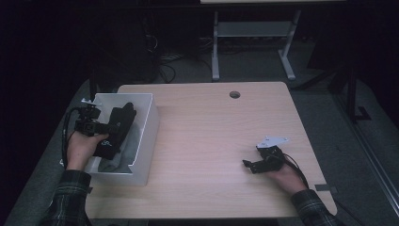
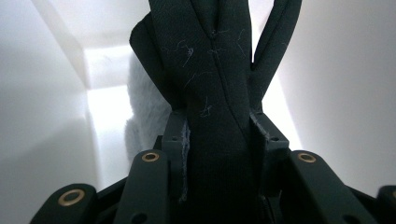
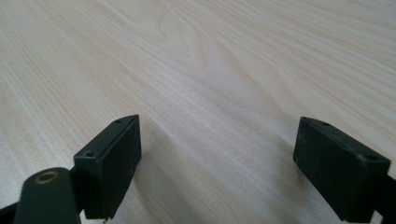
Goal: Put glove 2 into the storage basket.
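The left gripper (image 2: pixel 219 140) clamps a black fabric garment (image 2: pixel 215 70) between its two pads, the cloth bunched tight in the gap and rising past the jaws. In the high view that gripper (image 1: pixel 94 126) sits over the left wall of a white rectangular plastic bin (image 1: pixel 147 136), and the black fabric garment (image 1: pixel 117 129) hangs inside the bin, above a grey fuzzy cloth (image 2: pixel 142 112) lying on the bin's floor. The bin stands at the left edge of the pale wooden table (image 1: pixel 211 141), near its far left corner. The right gripper (image 3: pixel 217 154) rests on the table close to the near right corner, its jaws spread wide with bare wood between them.
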The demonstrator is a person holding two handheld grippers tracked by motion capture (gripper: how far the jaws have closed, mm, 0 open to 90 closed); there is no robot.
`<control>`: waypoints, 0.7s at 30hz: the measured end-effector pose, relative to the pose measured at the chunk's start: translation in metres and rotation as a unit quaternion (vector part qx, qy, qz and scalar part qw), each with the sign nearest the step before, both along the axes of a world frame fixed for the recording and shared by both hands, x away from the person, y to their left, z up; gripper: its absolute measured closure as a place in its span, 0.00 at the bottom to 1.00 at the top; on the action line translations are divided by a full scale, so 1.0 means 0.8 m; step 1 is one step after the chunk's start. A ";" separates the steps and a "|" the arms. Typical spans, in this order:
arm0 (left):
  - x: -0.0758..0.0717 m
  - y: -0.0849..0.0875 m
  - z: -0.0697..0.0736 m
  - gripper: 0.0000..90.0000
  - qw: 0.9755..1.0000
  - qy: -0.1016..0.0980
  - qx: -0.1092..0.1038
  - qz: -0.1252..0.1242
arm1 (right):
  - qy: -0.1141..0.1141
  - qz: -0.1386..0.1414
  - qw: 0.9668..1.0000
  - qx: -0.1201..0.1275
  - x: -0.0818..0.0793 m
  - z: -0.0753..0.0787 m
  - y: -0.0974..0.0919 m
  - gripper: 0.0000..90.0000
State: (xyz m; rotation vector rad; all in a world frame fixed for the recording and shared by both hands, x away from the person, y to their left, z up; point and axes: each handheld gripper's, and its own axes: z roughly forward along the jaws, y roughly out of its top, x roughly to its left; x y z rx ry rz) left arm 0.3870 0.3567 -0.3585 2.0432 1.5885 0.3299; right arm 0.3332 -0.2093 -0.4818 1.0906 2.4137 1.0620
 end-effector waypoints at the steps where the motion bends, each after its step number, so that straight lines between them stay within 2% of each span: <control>1: 0.001 -0.001 -0.005 0.70 1.000 0.004 0.001 0.002 | 0.000 0.000 1.000 0.000 0.000 0.000 0.000 0.17; 6: 0.008 -0.005 -0.030 0.65 1.000 0.023 0.006 -0.009 | 0.000 0.000 1.000 0.000 0.000 0.000 0.000 0.17; 10: 0.011 -0.011 -0.038 0.61 1.000 0.024 0.019 -0.006 | 0.000 0.000 1.000 0.000 0.000 0.000 0.000 0.17; 16: 0.012 -0.009 -0.032 0.47 0.999 0.016 0.031 -0.005 | 0.000 0.000 1.000 0.000 0.000 0.000 0.000 0.17; 21: 0.009 -0.006 -0.019 0.34 0.999 -0.008 0.033 -0.002 | 0.000 0.000 1.000 0.000 0.000 0.000 0.000 0.17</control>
